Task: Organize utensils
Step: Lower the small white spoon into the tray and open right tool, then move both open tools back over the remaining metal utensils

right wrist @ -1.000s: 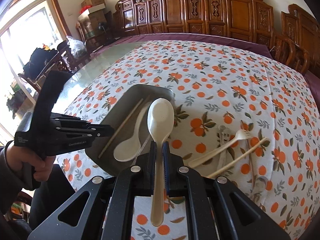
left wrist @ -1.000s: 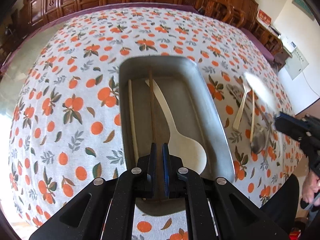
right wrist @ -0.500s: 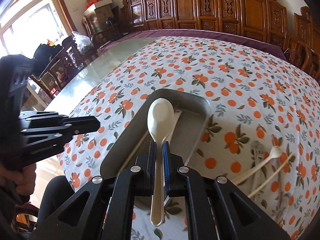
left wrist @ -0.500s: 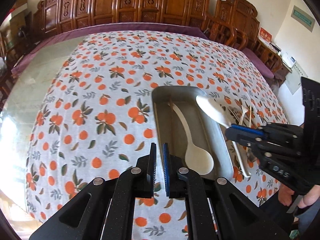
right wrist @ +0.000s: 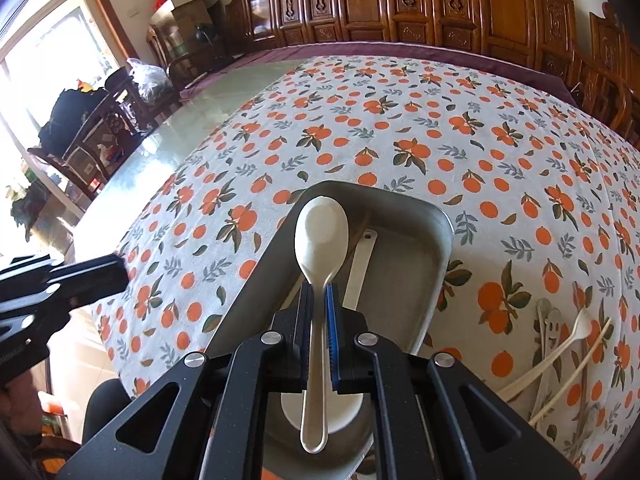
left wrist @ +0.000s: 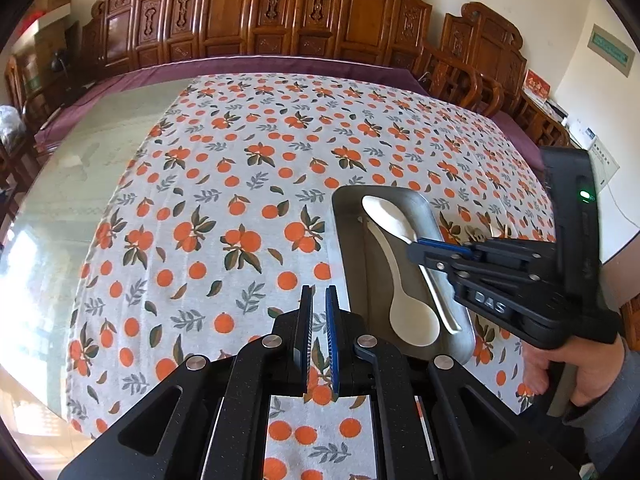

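Carried further over the grey metal tray (right wrist: pixel 434 236), the right gripper (right wrist: pixel 319 300) has its jaws clamped on a cream plastic spoon (right wrist: pixel 322 236), while the left gripper (left wrist: pixel 319 312) has drawn back, jaws nearly closed on nothing, over the orange-print bench (left wrist: pixel 224 208).

The left wrist view looks forward from low over the worktop (left wrist: pixel 248 184), with the tray (left wrist: pixel 352 248) off to its right. The right wrist view sits close above that tray (right wrist: pixel 436 264), facing along it. Both share tray and cloth.
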`<state>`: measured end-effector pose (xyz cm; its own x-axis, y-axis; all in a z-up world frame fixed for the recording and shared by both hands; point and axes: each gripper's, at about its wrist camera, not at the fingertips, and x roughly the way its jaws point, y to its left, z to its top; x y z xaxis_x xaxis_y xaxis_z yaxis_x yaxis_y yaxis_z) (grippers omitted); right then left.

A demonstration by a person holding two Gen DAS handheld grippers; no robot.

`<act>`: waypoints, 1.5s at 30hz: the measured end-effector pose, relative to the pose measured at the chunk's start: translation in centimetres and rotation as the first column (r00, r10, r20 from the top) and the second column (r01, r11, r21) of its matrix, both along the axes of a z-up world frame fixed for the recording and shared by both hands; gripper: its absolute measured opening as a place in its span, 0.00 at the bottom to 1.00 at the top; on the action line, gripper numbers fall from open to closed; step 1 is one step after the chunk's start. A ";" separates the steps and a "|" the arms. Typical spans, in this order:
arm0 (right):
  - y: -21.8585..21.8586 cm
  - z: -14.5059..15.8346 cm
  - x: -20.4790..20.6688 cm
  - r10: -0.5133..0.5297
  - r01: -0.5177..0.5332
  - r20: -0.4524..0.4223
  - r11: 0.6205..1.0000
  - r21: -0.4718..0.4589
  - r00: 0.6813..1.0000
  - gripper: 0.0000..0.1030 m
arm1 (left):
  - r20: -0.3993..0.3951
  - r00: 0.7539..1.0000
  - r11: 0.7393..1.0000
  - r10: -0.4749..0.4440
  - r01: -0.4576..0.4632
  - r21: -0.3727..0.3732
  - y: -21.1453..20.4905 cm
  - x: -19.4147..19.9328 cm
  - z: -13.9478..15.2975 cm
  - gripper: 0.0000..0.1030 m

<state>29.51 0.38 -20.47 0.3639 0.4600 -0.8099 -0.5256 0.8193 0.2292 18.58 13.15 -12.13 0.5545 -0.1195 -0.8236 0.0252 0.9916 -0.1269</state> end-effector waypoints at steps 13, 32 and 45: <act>1.0 -1.3 0.2 0.005 -0.005 -0.032 1.000 0.010 0.999 0.11 | -0.007 1.000 1.000 0.006 -0.006 0.013 0.1 -0.5 -0.1 0.05; -9.1 3.1 -5.1 -0.054 0.049 0.093 0.997 0.060 0.994 0.11 | 0.020 0.999 0.999 -0.050 0.050 0.008 -4.1 -0.4 0.7 0.33; -21.0 2.1 -7.0 -0.230 0.230 0.123 0.973 0.011 0.965 0.11 | 0.011 0.991 0.991 -0.134 0.134 0.007 -10.2 0.6 -0.5 0.53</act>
